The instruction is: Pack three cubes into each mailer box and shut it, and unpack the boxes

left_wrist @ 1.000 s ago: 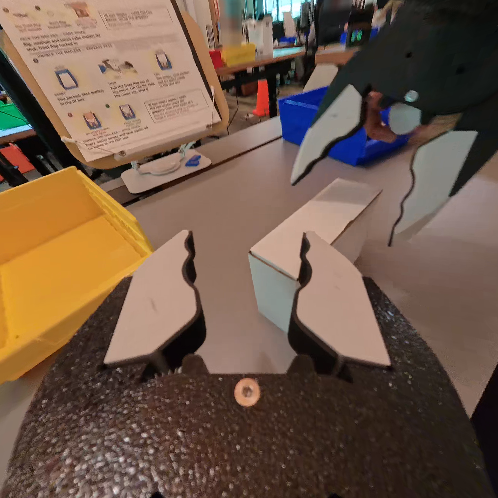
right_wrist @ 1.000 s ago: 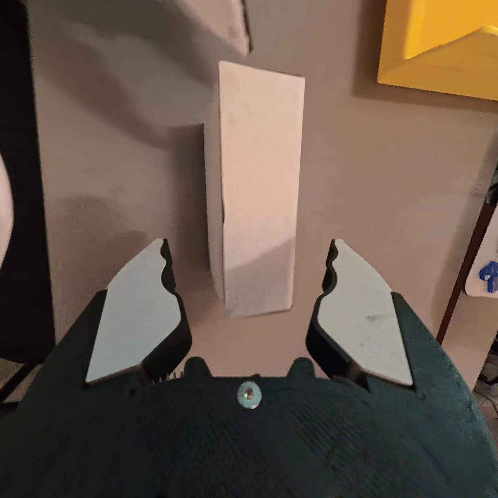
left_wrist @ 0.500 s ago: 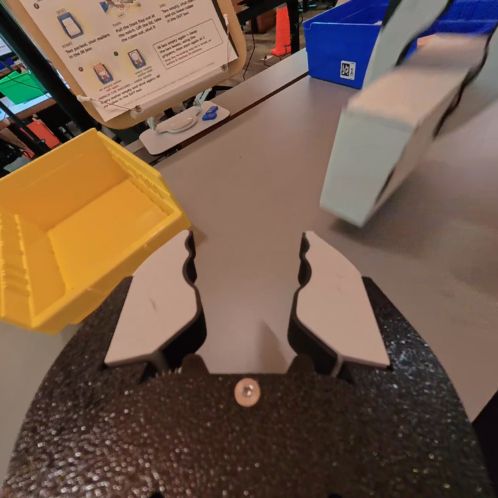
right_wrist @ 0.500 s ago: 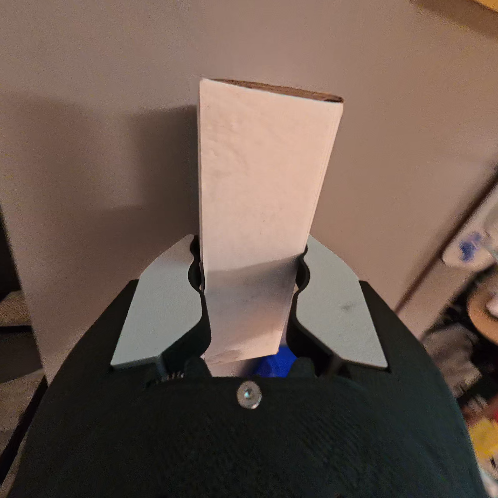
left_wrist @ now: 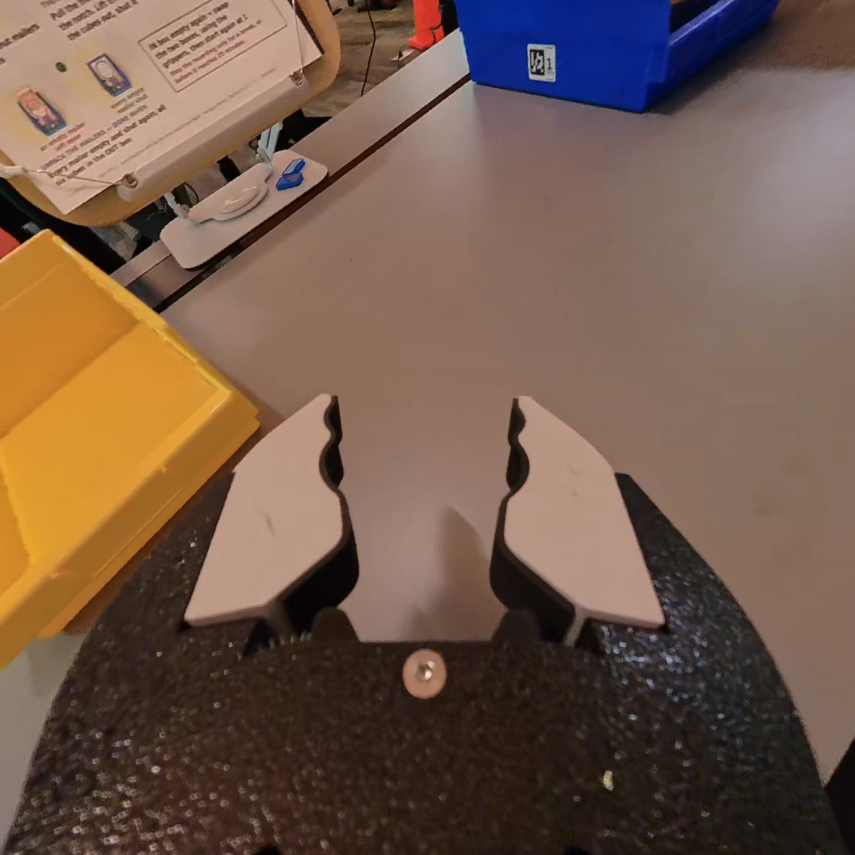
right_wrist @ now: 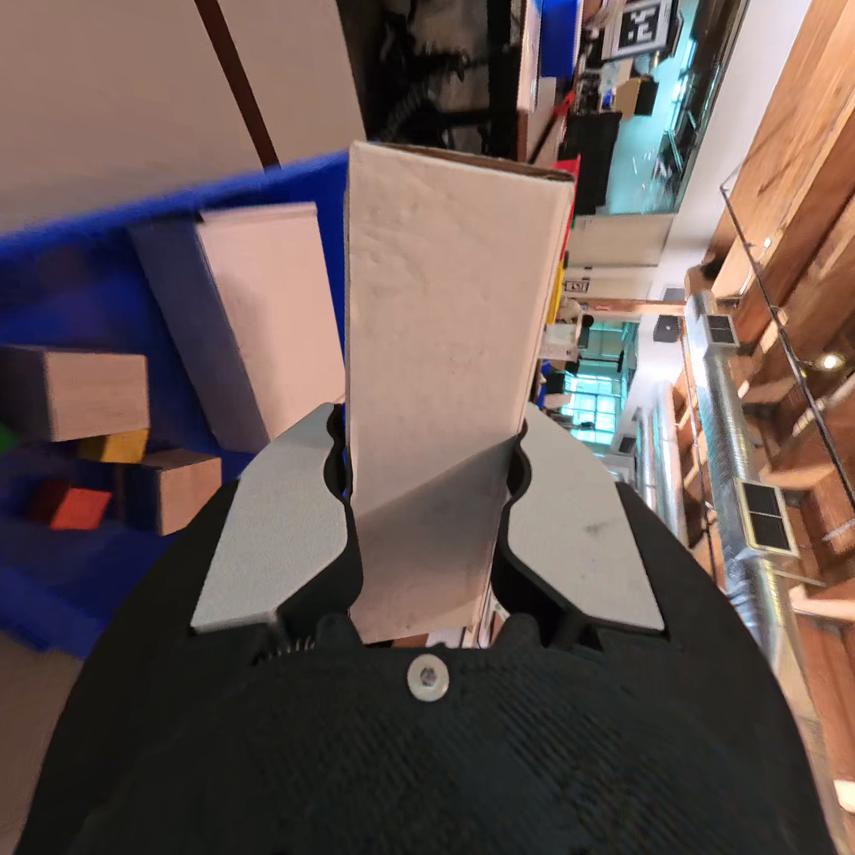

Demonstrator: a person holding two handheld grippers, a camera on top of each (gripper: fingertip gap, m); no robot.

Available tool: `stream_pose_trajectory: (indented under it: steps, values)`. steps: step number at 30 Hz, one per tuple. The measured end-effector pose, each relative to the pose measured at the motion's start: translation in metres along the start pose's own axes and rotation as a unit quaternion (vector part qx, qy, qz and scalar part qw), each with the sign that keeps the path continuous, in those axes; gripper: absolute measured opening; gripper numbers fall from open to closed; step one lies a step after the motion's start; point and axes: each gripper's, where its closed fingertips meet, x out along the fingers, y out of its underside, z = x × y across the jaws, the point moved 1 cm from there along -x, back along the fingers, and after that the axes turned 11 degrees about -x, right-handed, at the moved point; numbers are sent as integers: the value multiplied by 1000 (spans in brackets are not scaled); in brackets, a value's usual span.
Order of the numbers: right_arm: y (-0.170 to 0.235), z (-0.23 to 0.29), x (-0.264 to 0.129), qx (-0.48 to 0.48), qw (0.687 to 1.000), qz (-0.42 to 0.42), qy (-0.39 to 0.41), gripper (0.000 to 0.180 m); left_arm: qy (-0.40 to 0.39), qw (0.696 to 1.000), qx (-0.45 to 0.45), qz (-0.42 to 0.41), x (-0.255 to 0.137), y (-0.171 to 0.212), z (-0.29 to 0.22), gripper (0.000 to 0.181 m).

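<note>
My right gripper [right_wrist: 428, 418] is shut on a white mailer box [right_wrist: 444, 333] and holds it in the air, turned sideways, beside the blue bin [right_wrist: 92, 259]. Inside that bin lie a second white mailer box [right_wrist: 268, 305] and several cubes: wooden ones [right_wrist: 97, 393], a yellow one [right_wrist: 118, 446] and a red one [right_wrist: 81, 506]. My left gripper [left_wrist: 423, 409] is open and empty, low over the grey table [left_wrist: 555, 277]. The blue bin also shows in the left wrist view [left_wrist: 592, 51] at the far right.
A yellow bin [left_wrist: 92, 439], empty as far as I see, sits at the left by my left gripper. An instruction sheet on a stand [left_wrist: 139, 83] is at the far left beyond the table edge. Shelves and room clutter fill the right wrist view's background. The grippers' ends are close to 50 cm from one another.
My right gripper closed on the white mailer box, lifted it off the table and carried it to the blue bin. The box has left the left wrist view. The left gripper stayed open.
</note>
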Motion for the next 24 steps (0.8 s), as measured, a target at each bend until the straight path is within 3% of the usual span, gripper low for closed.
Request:
stream_pose_trajectory:
  steps: [4,9,17,24]
  values:
    - [13,32,43,1,1000,22,16,68,11,1000,-4,-5,5,-5,-3,68]
    - [6,34,70,22,998,-1,60,68,50,998,-32,-3,17,-4,-19,66]
    - [-12,50,106,-50,993,-47,99,68,74,996,-13,40,37,11,-49,66]
    - [-18,67,101,17,993,-112,-13,64,117,991,-8,70,51,12,-83,67]
